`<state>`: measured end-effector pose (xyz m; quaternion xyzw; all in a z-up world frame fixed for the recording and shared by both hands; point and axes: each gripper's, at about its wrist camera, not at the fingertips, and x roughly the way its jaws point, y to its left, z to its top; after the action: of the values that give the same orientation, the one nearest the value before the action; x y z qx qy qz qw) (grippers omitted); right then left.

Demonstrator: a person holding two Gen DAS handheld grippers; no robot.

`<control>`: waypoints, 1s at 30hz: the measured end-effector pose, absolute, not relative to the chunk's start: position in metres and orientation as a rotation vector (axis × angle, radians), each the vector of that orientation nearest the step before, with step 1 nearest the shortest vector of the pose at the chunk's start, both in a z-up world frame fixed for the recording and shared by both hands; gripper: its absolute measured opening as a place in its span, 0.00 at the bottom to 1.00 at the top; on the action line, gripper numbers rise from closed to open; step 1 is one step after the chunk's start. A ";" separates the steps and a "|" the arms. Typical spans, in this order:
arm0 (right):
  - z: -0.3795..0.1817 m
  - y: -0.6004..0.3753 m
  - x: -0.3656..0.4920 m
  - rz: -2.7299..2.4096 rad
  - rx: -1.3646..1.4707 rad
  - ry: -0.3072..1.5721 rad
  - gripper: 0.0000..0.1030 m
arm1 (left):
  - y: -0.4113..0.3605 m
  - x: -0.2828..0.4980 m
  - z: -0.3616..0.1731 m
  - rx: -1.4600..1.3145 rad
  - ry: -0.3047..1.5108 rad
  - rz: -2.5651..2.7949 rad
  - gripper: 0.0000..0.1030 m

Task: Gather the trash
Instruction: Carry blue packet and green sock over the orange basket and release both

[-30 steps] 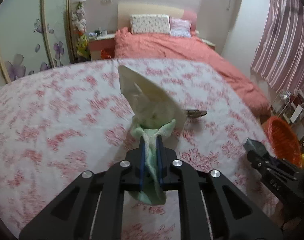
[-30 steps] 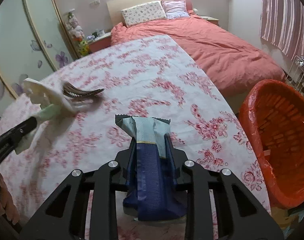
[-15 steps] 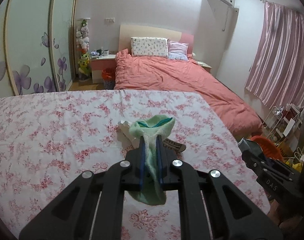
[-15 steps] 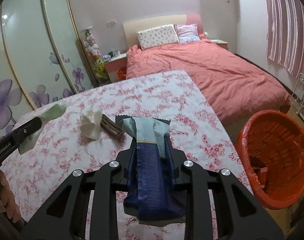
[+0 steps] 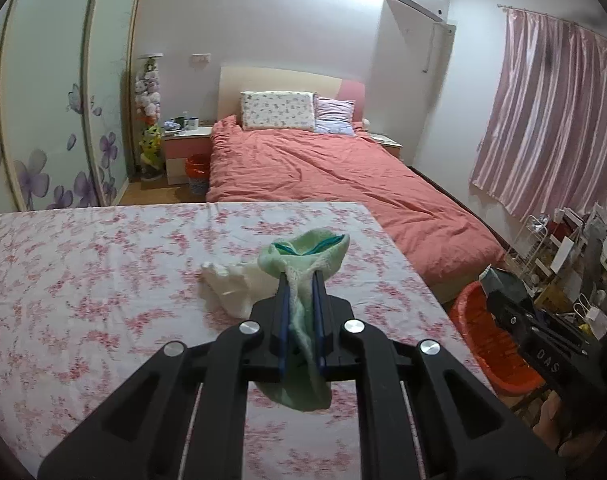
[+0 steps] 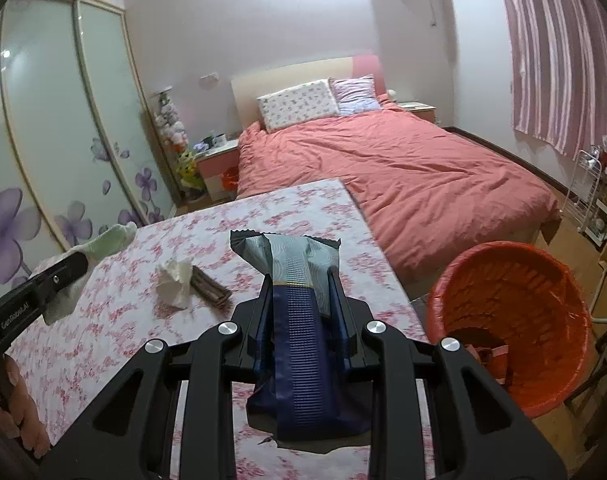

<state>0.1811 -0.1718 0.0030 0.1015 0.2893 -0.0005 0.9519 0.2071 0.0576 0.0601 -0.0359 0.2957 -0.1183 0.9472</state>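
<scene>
**Trash held in both tools above the flowered tabletop**

Trash is in both tools and on the tabletop. The left tool is clenched on a pale green wrapper, which sticks out past the fingertips and hangs limp behind them. The right tool is clamped on a dark blue snack packet, whose grey-green torn top fans out above the fingers.

Both tools hover over the tabletop, covered with a white cloth printed in pink flowers. Two more pieces lie on it, between the tools: a crumpled white tissue and, touching its right side, a flat brown wrapper. From the left wrist view the tissue sits just behind the green wrapper and the brown piece is hidden.

An orange bin stands on the floor off the right edge of the tabletop, below the right tool's side, with some scraps already at its bottom. In the left wrist view the right tool's body overlaps this bin.

Beyond the tabletop is a bed with a coral-pink duvet and two pillows; pink curtains hang on the right wall.
</scene>
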 end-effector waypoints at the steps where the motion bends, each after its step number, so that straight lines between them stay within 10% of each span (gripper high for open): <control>1: 0.004 -0.177 0.180 -0.010 0.211 0.584 0.26 | 0.054 0.207 0.060 -0.071 0.603 -0.248 0.11; 30: -0.035 -0.361 0.165 -0.282 0.471 0.525 0.26 | -0.200 0.212 0.010 0.004 0.716 -0.703 0.11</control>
<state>0.1649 -0.3610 -0.0349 0.2299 0.2561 -0.1378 0.9287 0.2119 -0.1997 0.0104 0.0019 0.3432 -0.3370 0.8767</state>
